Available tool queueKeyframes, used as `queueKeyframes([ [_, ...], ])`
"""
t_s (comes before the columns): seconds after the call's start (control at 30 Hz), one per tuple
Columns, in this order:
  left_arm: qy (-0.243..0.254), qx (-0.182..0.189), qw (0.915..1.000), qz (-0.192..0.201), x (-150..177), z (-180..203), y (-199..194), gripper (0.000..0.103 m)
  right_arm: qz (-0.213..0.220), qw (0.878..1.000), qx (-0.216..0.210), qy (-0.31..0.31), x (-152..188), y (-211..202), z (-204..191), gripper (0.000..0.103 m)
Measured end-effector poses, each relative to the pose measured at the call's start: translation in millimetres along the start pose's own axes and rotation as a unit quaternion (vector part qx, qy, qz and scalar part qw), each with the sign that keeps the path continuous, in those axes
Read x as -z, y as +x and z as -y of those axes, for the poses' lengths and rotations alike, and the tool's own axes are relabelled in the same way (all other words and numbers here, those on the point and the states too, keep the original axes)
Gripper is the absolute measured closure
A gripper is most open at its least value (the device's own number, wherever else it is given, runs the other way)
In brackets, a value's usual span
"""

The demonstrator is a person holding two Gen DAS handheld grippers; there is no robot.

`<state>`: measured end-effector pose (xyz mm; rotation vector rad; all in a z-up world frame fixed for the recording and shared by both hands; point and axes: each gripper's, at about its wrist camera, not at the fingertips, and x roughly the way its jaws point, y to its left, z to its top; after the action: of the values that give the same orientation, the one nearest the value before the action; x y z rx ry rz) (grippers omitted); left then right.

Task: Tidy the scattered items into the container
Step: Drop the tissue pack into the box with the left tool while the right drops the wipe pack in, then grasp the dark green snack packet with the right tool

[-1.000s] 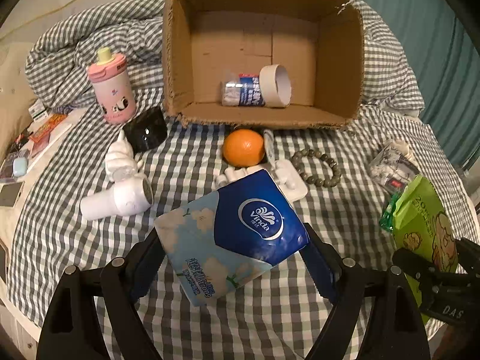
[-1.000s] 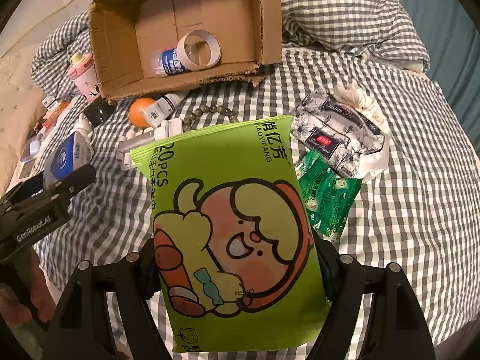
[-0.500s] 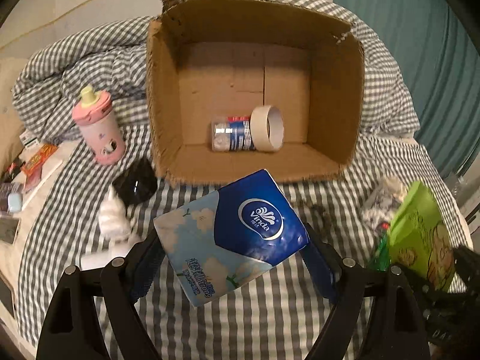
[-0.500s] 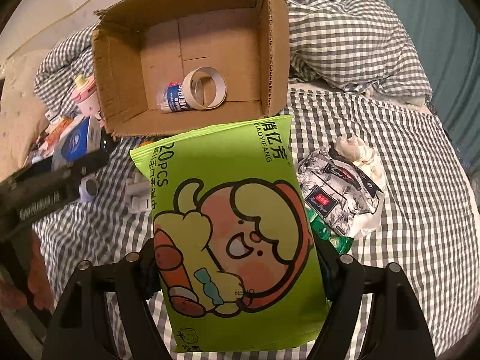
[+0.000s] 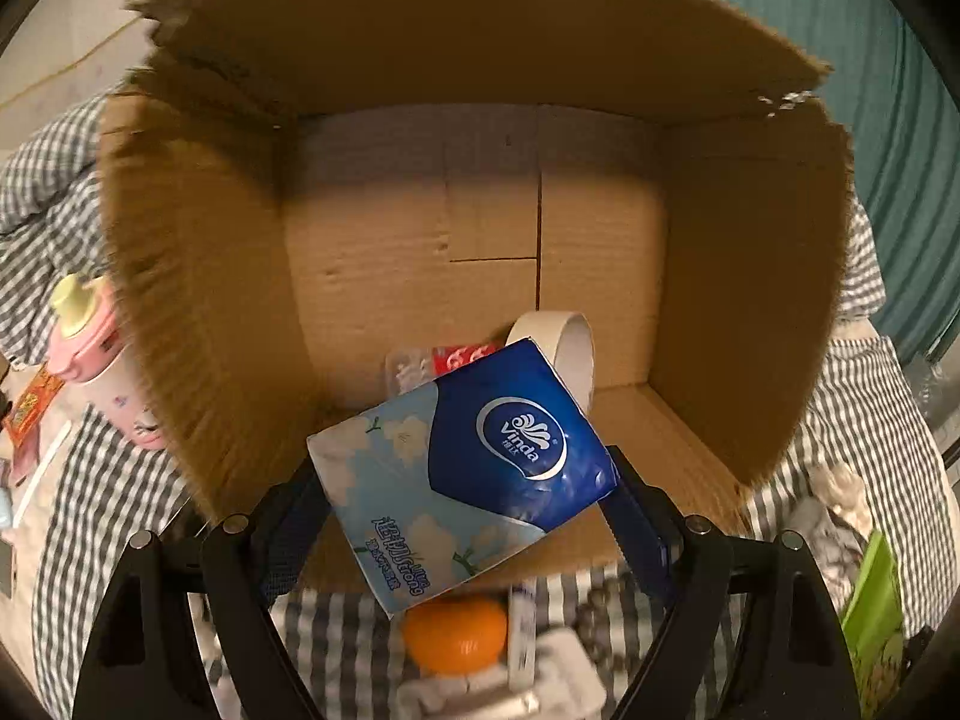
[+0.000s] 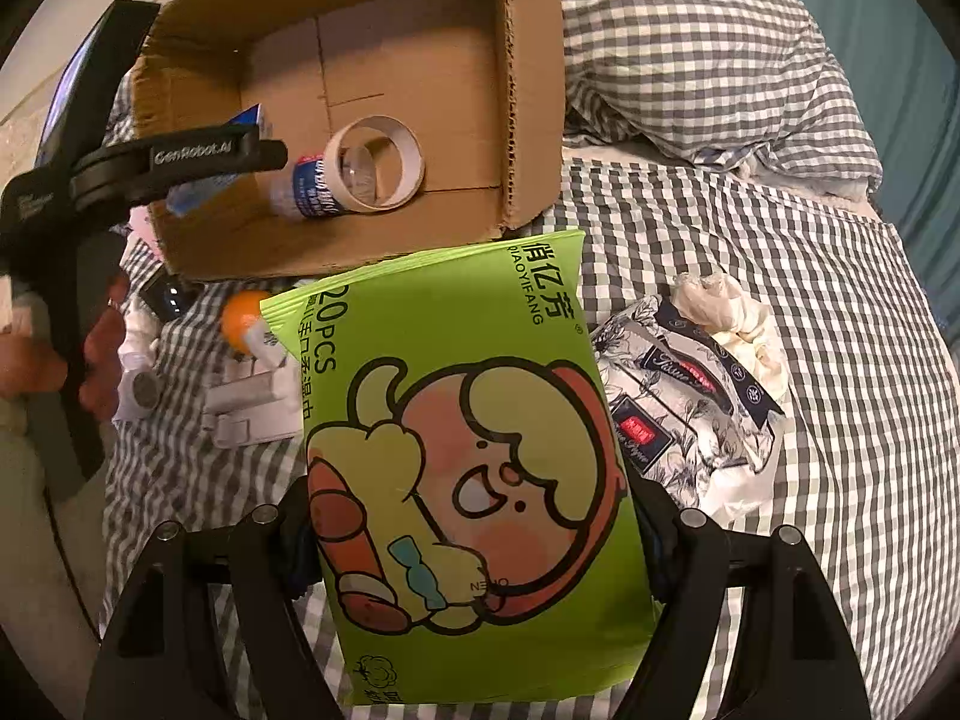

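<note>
My left gripper point(image 5: 468, 516) is shut on a blue Vinda tissue pack point(image 5: 462, 468) and holds it over the front edge of the open cardboard box point(image 5: 198, 276). The box holds a tape roll point(image 5: 564, 342) and a small bottle point(image 6: 306, 189). My right gripper point(image 6: 468, 534) is shut on a green wet-wipe pack point(image 6: 456, 456), held above the bed just in front of the box point(image 6: 522, 90). The left gripper's finger point(image 6: 204, 156) shows reaching into the box in the right wrist view.
On the checked bedcover lie an orange point(image 5: 456, 633), a white plastic piece point(image 5: 528, 684), a bead bracelet point(image 5: 600, 606), a patterned tissue pack point(image 6: 678, 402), crumpled tissue point(image 6: 732, 312) and a pink bottle point(image 5: 96, 348). A green curtain point(image 5: 900, 120) hangs at the right.
My left gripper moved forward with the tissue pack to the box mouth. My right gripper moved slightly closer to the box with the wipe pack.
</note>
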<state>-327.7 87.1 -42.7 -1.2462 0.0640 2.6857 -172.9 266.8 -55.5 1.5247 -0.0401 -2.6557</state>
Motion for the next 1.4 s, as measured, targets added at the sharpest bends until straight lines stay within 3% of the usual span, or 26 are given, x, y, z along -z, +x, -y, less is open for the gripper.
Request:
queueKeyframes([
  [0.07,0.002,0.000,0.9999,-0.016,-3,0,10,0.001,-0.003,1.000,0.002,0.001,-3,5,2,0.026],
  [0.1,-0.002,-0.005,0.9996,-0.027,-4,-1,14,0.000,-0.005,1.000,0.001,-0.001,-5,7,2,0.026],
  [0.37,-0.023,-0.034,0.9984,-0.039,9,-25,10,0.000,-0.002,1.000,-0.010,-0.012,-19,14,-10,0.026],
  [0.5,-0.032,-0.063,0.9969,-0.034,15,-41,-9,0.000,0.008,0.999,-0.014,-0.029,-44,19,-22,0.026],
  [0.6,-0.046,-0.064,0.9966,-0.024,22,-57,-29,0.000,0.016,0.999,-0.016,-0.041,-68,26,-32,0.026],
  [0.93,-0.086,-0.057,0.9941,-0.032,50,-91,-53,0.000,0.043,0.996,0.038,-0.068,-153,75,-74,0.025],
  [1.0,-0.087,-0.057,0.9937,-0.042,58,-93,-50,0.000,0.060,0.993,0.073,-0.071,-168,88,-79,0.014],
  [1.03,-0.087,-0.057,0.9934,-0.048,62,-93,-48,0.000,0.069,0.989,0.109,-0.077,-172,92,-81,0.014],
  [1.1,-0.090,-0.055,0.9928,-0.058,70,-94,-45,0.000,0.080,0.980,0.161,-0.089,-171,90,-85,0.012],
  [1.4,-0.095,-0.050,0.9905,-0.086,109,-91,-47,0.000,0.071,0.991,0.096,-0.063,-88,18,-53,0.005],
])
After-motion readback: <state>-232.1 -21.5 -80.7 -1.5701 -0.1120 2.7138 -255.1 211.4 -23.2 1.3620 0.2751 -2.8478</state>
